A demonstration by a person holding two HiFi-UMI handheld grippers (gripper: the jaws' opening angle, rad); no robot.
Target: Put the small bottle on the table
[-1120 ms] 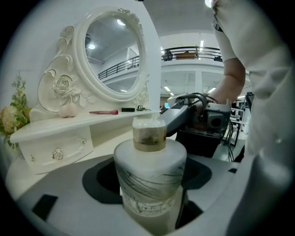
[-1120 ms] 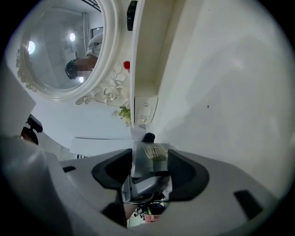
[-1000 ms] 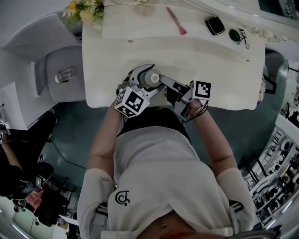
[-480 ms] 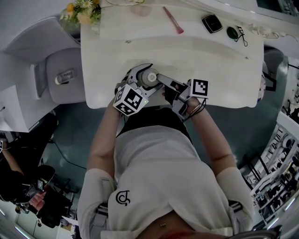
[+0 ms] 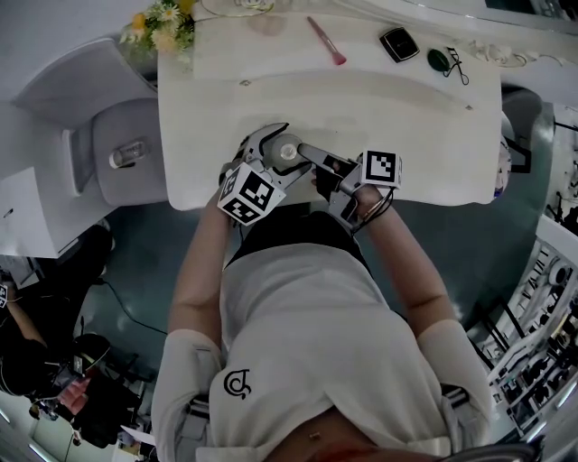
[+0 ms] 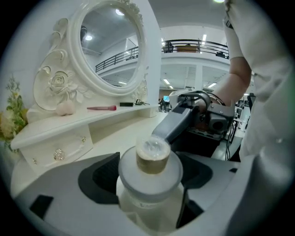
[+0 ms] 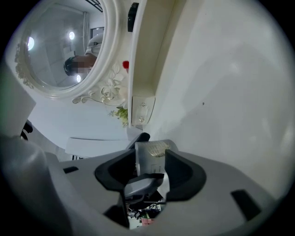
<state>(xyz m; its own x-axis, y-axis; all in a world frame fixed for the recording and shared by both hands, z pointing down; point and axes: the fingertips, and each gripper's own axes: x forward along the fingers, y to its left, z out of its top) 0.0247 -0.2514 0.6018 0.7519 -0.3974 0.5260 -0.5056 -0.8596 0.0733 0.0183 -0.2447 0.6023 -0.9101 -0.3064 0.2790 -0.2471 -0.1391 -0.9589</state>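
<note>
A small white bottle (image 5: 287,152) with a gold neck and a clear cap (image 6: 152,154) stands upright between the jaws of my left gripper (image 5: 280,153), which is shut on its body (image 6: 150,184). It is just above the near edge of the white dressing table (image 5: 406,117). My right gripper (image 5: 305,155) reaches in from the right at the bottle's top. In the right gripper view the cap (image 7: 150,154) sits between its jaws (image 7: 150,167), which are closing around it. I see no firm press from its pads.
On the raised back shelf lie a pink brush (image 5: 327,41), a black compact (image 5: 397,42) and a dark round item (image 5: 440,60). Flowers (image 5: 163,25) stand at the far left corner. An oval mirror (image 6: 108,46) rises behind the shelf. A grey chair (image 5: 126,153) sits left of the table.
Both grippers and the bottle have stayed together at the table's near edge, drifting only slightly. The right gripper's fingers have kept at the bottle's top.
</note>
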